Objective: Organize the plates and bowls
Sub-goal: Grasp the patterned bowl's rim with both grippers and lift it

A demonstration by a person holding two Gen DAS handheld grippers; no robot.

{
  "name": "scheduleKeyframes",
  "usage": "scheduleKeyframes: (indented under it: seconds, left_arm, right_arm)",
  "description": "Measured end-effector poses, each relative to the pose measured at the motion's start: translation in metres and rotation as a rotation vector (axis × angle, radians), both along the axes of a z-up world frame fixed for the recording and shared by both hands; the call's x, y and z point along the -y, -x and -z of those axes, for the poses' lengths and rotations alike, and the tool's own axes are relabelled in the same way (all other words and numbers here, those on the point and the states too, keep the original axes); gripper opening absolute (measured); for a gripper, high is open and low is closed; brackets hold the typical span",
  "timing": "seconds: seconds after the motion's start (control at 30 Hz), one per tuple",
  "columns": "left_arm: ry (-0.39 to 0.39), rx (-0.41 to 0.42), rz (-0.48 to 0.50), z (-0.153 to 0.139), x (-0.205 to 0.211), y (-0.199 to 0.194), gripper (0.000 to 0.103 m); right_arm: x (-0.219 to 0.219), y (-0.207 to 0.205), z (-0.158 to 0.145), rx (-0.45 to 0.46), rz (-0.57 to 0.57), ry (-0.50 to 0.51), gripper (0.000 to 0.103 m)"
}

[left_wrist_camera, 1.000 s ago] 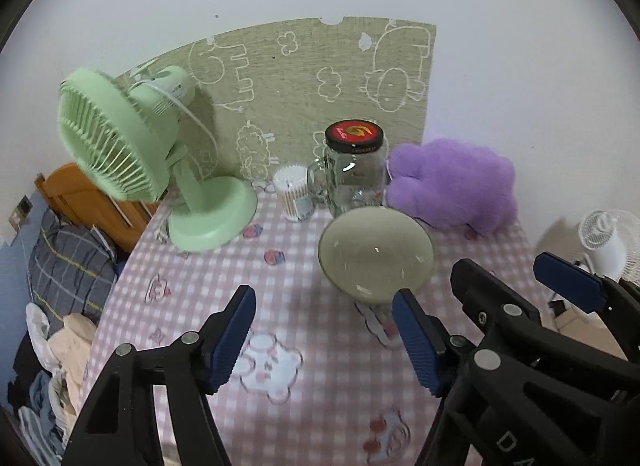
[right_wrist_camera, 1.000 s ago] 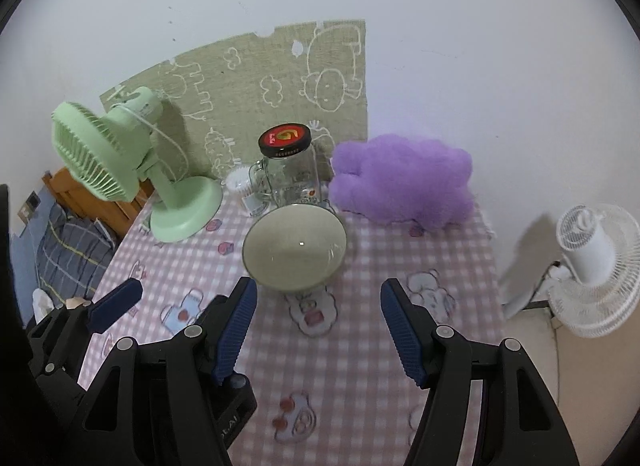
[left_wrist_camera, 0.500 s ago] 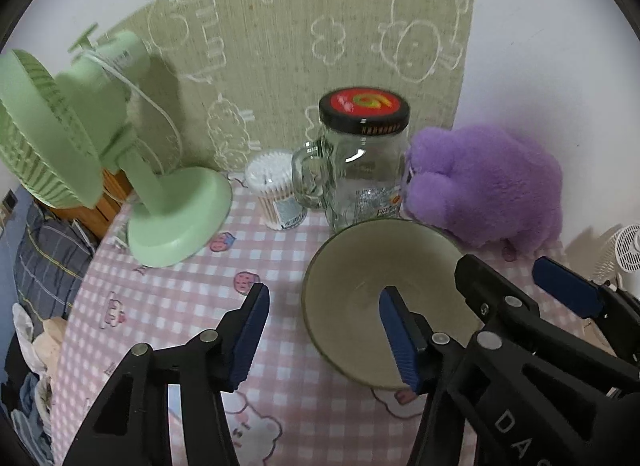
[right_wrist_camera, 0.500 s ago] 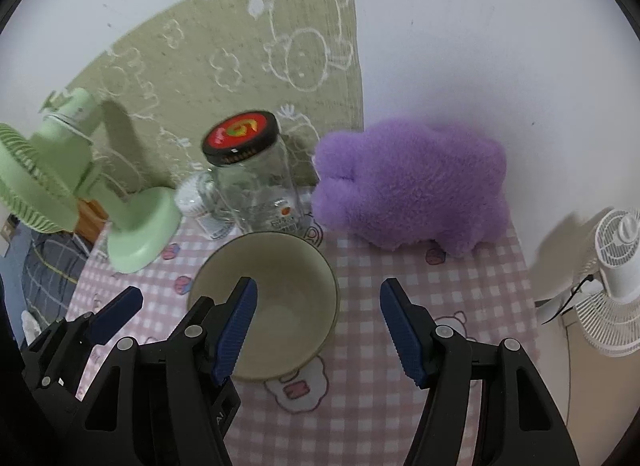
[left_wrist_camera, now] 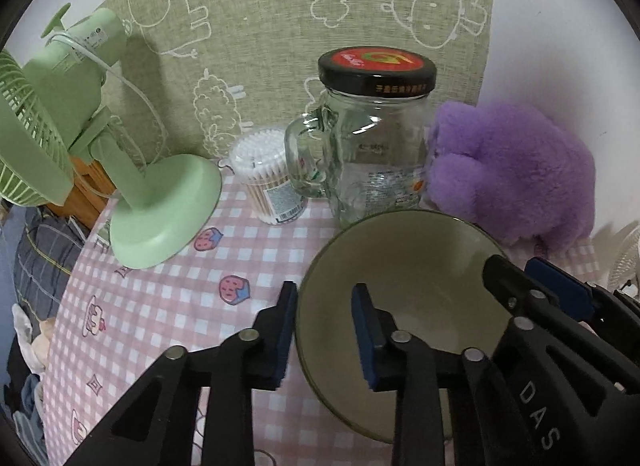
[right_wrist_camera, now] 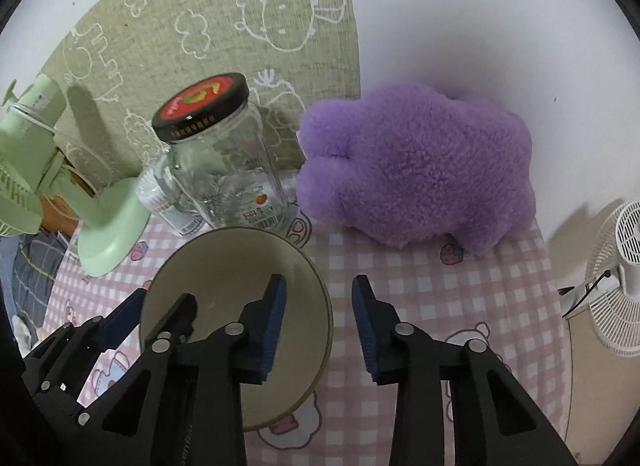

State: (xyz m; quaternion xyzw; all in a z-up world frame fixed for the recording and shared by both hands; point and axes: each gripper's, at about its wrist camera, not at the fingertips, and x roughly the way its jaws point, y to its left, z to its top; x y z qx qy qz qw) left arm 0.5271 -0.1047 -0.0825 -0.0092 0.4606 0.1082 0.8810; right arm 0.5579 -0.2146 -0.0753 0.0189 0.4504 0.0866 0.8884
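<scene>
On pink checked tablecloth (left_wrist_camera: 168, 306), green fan (left_wrist_camera: 160, 205), bowl (left_wrist_camera: 420, 258)

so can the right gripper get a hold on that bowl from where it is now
Probably yes. The right gripper already straddles the bowl rim on its own side, one finger inside and one outside, jaws just closing. The left gripper sits on the opposite rim, not blocking.

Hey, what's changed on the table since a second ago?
Both tools came down and forward to the bowl, straddling opposite sides of its rim. The left tool has just been closing its jaws and now clamps the rim. The right tool has been closing too, rim between its jaws, a gap showing at the outer pad. The bowl, jar, fan and plush toy stayed put.
</scene>
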Motion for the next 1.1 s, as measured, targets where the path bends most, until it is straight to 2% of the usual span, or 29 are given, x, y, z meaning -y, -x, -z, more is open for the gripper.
scheduleKeyframes:
  seconds: [0.1, 0.27, 0.6, 0.73, 1.1]
  left_arm:
    - [0.000, -0.007, -0.003, 0.002, -0.003, -0.003, 0.018]
    - [-0.002, -0.013, 0.000, 0.006, -0.005, -0.005, 0.018]
    - [0.005, -0.018, -0.004, 0.012, -0.007, -0.007, 0.018]
    - [0.030, -0.024, -0.011, 0.015, -0.009, -0.007, 0.019]
    - [0.020, -0.047, -0.002, 0.016, -0.009, -0.002, 0.018]
  right_arm:
    - [-0.003, -0.003, 0.002, -0.007, -0.005, -0.001, 0.022]
    - [-0.006, -0.005, 0.004, -0.001, 0.006, 0.019, 0.017]
    - [-0.007, -0.008, 0.007, -0.003, 0.006, 0.030, 0.017]
    - [-0.007, -0.007, 0.008, 0.000, 0.006, 0.030, 0.017]
    - [-0.005, -0.003, 0.006, -0.011, 0.004, 0.040, 0.017]
